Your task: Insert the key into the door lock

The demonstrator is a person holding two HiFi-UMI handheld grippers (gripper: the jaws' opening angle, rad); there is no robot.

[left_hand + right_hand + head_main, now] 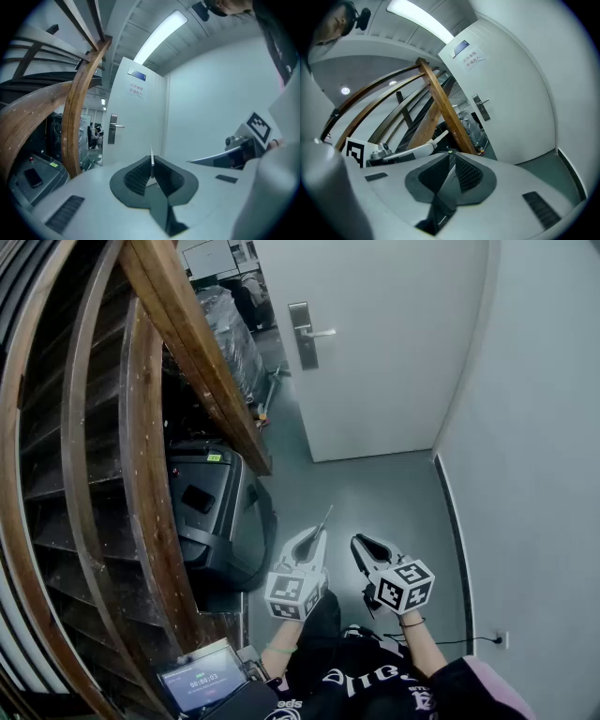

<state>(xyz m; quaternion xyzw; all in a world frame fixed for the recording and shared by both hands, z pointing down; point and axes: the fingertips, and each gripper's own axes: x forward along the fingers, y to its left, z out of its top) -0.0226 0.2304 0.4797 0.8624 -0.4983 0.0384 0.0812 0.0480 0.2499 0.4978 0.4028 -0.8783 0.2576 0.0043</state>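
The white door stands ahead, with a metal lock plate and lever handle on its left side. My left gripper is held low, well short of the door, and is shut on a thin key whose blade sticks out forward. In the left gripper view the key rises between the pads of the left gripper, pointing roughly towards the lock plate. My right gripper hangs beside it, shut with nothing in it. In the right gripper view, the right gripper faces the lock plate.
A curved wooden stair frame fills the left. A black machine sits beside it on the grey floor. A small screen is at the bottom left. A white wall with a socket closes the right.
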